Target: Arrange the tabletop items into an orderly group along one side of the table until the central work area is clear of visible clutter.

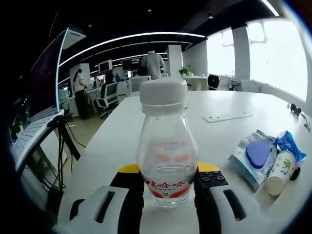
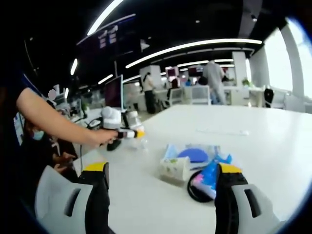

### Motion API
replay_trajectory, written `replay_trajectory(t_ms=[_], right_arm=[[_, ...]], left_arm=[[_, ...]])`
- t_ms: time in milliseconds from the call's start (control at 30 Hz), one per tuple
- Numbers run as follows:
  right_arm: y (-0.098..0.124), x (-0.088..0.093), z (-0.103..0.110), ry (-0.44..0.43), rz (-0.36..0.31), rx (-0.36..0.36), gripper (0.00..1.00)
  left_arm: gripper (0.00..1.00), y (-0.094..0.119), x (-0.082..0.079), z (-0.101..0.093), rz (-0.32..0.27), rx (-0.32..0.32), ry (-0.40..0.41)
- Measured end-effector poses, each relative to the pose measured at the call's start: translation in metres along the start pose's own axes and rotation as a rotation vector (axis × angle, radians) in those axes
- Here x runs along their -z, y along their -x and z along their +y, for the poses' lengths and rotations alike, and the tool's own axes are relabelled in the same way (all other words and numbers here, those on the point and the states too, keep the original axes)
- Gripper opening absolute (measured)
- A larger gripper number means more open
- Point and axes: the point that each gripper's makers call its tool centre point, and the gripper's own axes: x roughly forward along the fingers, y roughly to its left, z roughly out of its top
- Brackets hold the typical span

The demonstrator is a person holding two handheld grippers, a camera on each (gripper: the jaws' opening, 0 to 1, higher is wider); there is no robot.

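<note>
A clear plastic bottle (image 1: 166, 146) with a white cap and a red label stands upright on the white table (image 1: 229, 100), close to its left edge. My left gripper (image 1: 168, 170) presses its black, yellow-tipped jaws against both sides of the bottle's base. Off to the right lie a clear packet with a blue disc (image 1: 256, 155), a white paper cup (image 1: 280, 170) on its side and a blue wrapper (image 1: 291, 144). My right gripper (image 2: 162, 169) stands open before that cluster: cup (image 2: 174, 168), packet (image 2: 195, 155), wrapper (image 2: 207, 179). A person's hand holds the left gripper (image 2: 126, 132) further left.
A flat white strip (image 1: 228, 117) lies farther back on the table. A black ring (image 2: 191, 189) sits under the wrapper. The table's left edge drops to a floor with cables and a monitor (image 1: 46, 83). People and desks stand in the background.
</note>
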Motion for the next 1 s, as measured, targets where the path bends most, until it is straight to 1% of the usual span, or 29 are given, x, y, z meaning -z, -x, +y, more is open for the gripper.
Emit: replay_trajectory(t_ms=[267,333,500,633,733,767,833,1000], right_arm=[[-0.002,0.000,0.003,-0.005,0.002,-0.008,0.89],[-0.002,0.000,0.003,-0.002,0.002,-0.009,0.89],[-0.001,0.000,0.003,-0.003,-0.002,-0.008,0.89],[0.001,0.006,0.000,-0.010,0.004,-0.003,0.89],[0.003,0.015,-0.002,0.017,0.021,0.006,0.89],[0.004,0.021,-0.002,0.018,0.038,0.004,0.89],[0.005,0.027,-0.002,0.015,0.052,0.003,0.89],[0.008,0.034,-0.002,0.017,0.068,0.006,0.89]], left_arm=[[0.39,0.001,0.000,0.000,0.005,0.008,0.004],[0.39,0.001,0.000,0.000,0.002,0.010,-0.006],[0.38,-0.002,-0.001,0.004,0.001,-0.006,-0.003],[0.38,-0.003,-0.001,0.004,0.000,-0.004,0.000],[0.38,-0.004,-0.002,0.005,0.003,0.001,-0.004],[0.38,-0.004,-0.002,0.005,0.004,0.001,-0.003],[0.38,-0.004,-0.002,0.005,0.005,0.003,-0.004],[0.38,-0.005,-0.002,0.006,0.000,0.008,-0.008]])
